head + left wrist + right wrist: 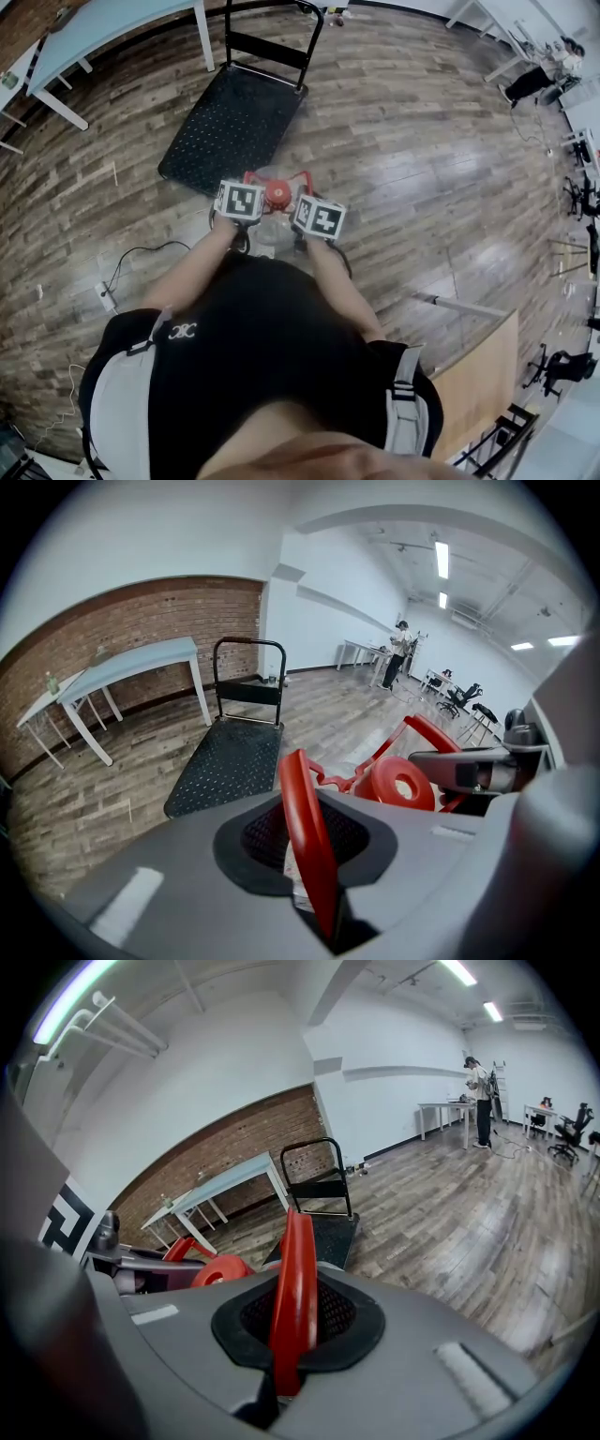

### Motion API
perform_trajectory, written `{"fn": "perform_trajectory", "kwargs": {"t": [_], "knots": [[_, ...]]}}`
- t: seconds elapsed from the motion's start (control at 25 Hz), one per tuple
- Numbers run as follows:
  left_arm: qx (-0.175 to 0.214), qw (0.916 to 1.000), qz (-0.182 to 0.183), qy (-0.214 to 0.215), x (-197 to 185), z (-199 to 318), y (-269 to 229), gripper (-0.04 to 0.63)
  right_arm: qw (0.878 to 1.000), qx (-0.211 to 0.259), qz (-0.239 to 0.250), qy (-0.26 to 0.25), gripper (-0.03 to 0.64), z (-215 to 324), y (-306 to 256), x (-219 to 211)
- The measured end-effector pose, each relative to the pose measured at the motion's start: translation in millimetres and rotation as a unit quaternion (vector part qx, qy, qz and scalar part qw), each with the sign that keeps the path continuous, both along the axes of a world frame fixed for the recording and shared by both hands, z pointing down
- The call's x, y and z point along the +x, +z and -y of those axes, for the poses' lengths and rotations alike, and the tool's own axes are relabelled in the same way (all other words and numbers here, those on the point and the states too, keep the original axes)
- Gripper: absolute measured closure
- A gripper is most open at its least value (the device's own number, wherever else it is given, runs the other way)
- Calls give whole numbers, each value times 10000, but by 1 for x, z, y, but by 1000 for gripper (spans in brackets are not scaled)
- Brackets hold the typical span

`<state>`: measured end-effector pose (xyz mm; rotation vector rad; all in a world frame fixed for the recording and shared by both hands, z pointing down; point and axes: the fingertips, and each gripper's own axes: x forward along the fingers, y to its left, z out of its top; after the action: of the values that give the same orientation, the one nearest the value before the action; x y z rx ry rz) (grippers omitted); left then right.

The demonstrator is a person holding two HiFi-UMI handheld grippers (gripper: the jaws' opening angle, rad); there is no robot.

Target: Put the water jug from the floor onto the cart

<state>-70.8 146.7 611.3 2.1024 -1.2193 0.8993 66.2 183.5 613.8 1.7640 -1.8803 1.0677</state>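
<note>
The left gripper [309, 855] has its fingers clamped on a red plastic handle [302, 817] of the clear water jug with a red cap [273, 220]. The right gripper [292, 1321] is clamped on the opposite red handle [294, 1279]. The jug hangs between them over the wooden plank floor [403, 169], just off the near edge of the black perforated flat cart [230, 122].

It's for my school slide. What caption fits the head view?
Left gripper and right gripper clamp the red handle of the water jug near the black platform cart.
</note>
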Motion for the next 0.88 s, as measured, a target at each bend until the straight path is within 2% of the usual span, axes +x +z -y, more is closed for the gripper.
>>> {"fn": "perform_trajectory", "kwargs": {"t": [0.08,0.2,0.4,0.72,0.88], "knots": [[-23,10000,-57,-18,8,19,1,548,10000,1,-10,-12,600,21,0,9],[-338,9993,-130,-119,15,39,10,548,10000,63,46,7,600,50,-5,20],[-234,9994,-194,-144,27,88,0,552,9997,223,26,-32,598,95,-17,30],[-42,10000,-20,-57,47,142,2,552,9994,310,64,-116,597,149,-17,53],[-45,9999,29,-159,62,166,8,552,9992,255,138,-270,595,175,-7,65]]}}
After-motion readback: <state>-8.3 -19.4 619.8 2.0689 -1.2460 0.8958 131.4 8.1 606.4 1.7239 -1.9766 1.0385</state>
